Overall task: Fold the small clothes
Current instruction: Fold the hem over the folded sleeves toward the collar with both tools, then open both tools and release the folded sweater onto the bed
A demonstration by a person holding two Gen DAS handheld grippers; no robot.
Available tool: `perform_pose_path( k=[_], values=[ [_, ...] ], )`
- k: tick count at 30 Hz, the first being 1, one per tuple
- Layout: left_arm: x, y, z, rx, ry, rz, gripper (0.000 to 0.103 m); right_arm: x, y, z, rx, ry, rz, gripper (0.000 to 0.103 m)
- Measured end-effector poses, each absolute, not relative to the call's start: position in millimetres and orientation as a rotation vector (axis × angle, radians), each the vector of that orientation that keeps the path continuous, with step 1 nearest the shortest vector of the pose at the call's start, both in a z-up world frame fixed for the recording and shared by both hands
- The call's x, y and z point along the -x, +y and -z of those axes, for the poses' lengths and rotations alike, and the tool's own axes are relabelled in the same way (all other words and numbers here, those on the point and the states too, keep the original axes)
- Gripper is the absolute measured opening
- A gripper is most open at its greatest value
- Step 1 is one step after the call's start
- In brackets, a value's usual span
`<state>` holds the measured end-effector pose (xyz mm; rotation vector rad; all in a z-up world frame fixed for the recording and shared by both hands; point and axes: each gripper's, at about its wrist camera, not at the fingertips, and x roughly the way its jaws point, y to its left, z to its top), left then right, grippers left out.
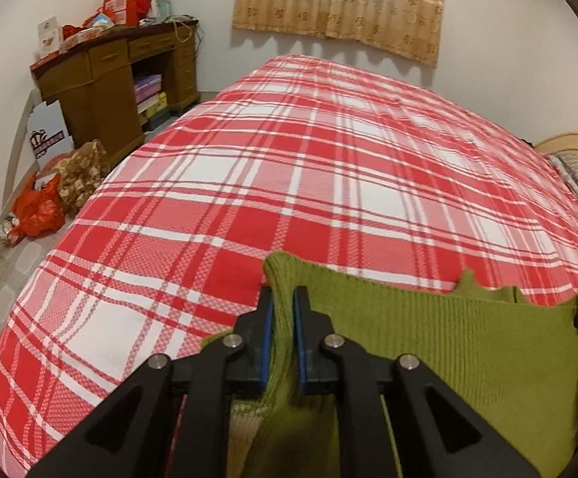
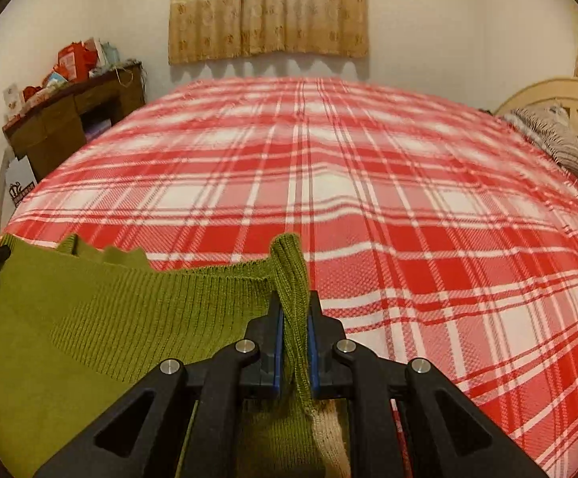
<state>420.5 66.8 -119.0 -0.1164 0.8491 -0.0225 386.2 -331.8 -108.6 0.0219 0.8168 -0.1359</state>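
**Green knit held over a red plaid bed**

A wide bed fills the room, spread with a red-and-white plaid sheet lying flat and smooth; behind it a pale wall carries a short beige patterned curtain. In the far left corner stands a brown wooden desk, its top heaped with red boxes and packets; a red plastic bag and a brown patterned bundle sit on the floor beside it. At the right end — a cream headboard with a striped pillow.

The olive-green knit garment hangs stretched between the two tools at the bed's near edge; the left gripper is clenched on one bunched corner, the right gripper clenched on the other.
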Motion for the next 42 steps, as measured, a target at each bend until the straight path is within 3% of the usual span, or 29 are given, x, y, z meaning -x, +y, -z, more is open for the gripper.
perform_pose_path(
  k=[2, 4, 6, 10, 16, 20, 30, 37, 42],
  values=[
    [-423, 68, 122, 0.118, 0.867, 0.004, 0.017, -392, -339, 116, -0.059, 0.867, 0.129, 0.014],
    [-426, 72, 124, 0.134, 0.886, -0.009, 0.021, -390, -351, 117, -0.115, 0.878, 0.162, 0.044],
    [-427, 75, 124, 0.149, 0.894, -0.026, 0.035, -382, -369, 117, -0.233, 0.875, 0.153, 0.056],
    [-410, 88, 107, 0.168, 0.864, -0.021, 0.036, -312, -406, 91, -0.432, 0.686, 0.251, 0.056],
    [-351, 91, 80, 0.084, 0.808, 0.019, 0.034, -225, -364, 70, -0.209, 0.658, 0.222, 0.046],
    [-298, 66, 87, 0.038, 0.843, 0.073, 0.041, -195, -313, 71, -0.097, 0.668, 0.127, 0.037],
    [-230, 26, 117, -0.109, 0.830, 0.004, 0.042, -178, -267, 121, -0.102, 0.799, 0.073, 0.034],
    [-225, 22, 124, -0.158, 0.788, -0.037, 0.044, -165, -261, 125, -0.073, 0.746, 0.089, 0.034],
    [-210, 22, 121, -0.186, 0.776, -0.061, 0.053, -165, -259, 124, -0.049, 0.745, 0.100, 0.034]
  ],
)
